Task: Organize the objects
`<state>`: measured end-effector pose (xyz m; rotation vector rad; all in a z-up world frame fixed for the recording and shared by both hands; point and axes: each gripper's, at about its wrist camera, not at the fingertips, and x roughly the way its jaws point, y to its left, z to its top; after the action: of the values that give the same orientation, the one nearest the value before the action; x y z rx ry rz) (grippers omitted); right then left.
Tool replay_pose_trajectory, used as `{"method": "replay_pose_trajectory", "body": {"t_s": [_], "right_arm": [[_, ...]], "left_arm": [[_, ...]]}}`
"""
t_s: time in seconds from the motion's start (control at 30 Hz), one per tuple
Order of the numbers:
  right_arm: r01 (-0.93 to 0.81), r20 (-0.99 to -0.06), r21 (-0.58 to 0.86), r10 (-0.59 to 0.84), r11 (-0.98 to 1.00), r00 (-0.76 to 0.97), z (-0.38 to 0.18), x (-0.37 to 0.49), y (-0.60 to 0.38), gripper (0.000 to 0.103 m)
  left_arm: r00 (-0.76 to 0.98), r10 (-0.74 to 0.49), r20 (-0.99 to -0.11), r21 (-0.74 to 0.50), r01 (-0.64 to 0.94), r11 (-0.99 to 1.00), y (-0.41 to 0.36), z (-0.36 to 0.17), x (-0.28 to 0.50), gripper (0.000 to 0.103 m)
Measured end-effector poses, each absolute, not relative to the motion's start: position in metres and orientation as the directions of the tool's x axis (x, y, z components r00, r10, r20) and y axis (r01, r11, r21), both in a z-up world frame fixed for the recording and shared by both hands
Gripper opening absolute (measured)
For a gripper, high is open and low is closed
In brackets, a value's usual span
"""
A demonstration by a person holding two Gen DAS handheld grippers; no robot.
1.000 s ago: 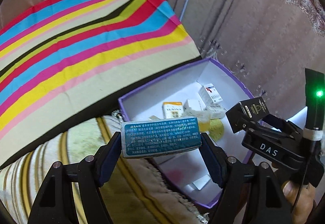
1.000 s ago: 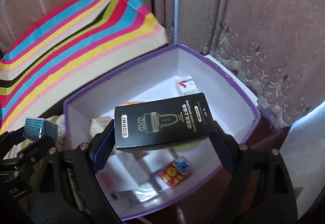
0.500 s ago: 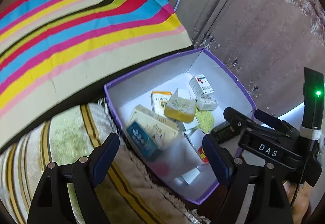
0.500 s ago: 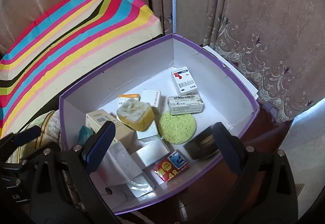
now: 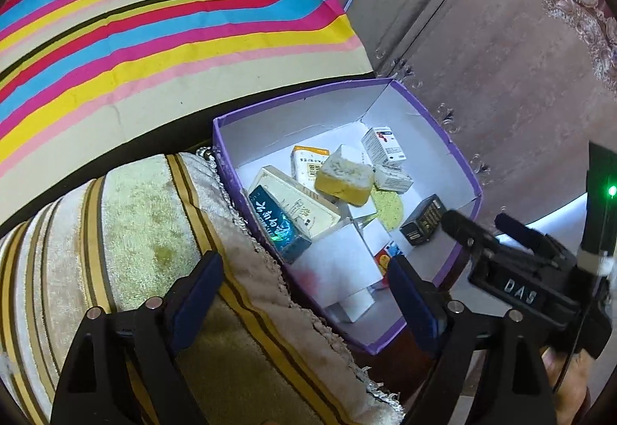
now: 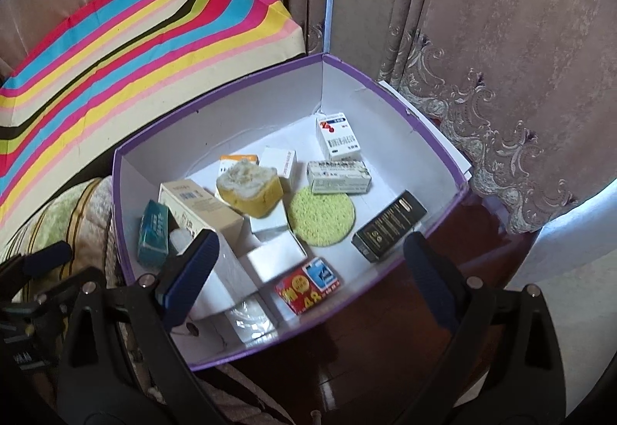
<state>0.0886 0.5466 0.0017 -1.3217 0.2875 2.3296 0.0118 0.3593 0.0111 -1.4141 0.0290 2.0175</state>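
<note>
the left gripper (image 5: 304, 294) stands wide with nothing between its pads; its jaws have just been opening, and it hangs over the near left edge of the purple box (image 6: 443, 140), half above the striped towel (image 5: 135, 224). the blue box (image 6: 154, 232) lies inside now, hard against the left wall, propped on its side and leaning on the long cream carton (image 6: 200, 205) beside it. its long axis runs from the near wall toward the far one, roughly along that left wall.

moving right, the middle of the box holds the yellow sponge (image 6: 248, 188), the round green pad (image 6: 322, 217), some white cartons and a red packet (image 6: 308, 284), all loose and overlapping.

further right, the black carton (image 6: 389, 226) rests on the floor near the right wall, its long axis slanting from near-left up to far-right, one end close to the purple rim. the right gripper (image 6: 304, 271) hovers above the near edge, spread to its widest, empty; its jaws too have only just finished opening.

by my reckoning both drops are done. i see nothing loose outside the box, so what's left is unclear, maybe tidying the jumble.
</note>
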Motion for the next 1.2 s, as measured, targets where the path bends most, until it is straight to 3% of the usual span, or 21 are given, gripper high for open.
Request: {"method": "replay_pose_trajectory", "body": {"t_s": [0.23,1.2], "right_arm": [[-0.465,-0.857,-0.059,0.284,-0.883,-0.430,0.005,0.093,0.542,0.097],[-0.454,-0.871,-0.053,0.264,-0.889,-0.415,-0.003,0.092,0.536,0.097]], "left_arm": [[-0.174,0.538,-0.825,-0.386,-0.522,-0.760,0.360,0.009,0.010,0.098],[-0.165,0.541,-0.825,-0.389,-0.529,-0.755,0.364,0.007,0.009,0.102]]}}
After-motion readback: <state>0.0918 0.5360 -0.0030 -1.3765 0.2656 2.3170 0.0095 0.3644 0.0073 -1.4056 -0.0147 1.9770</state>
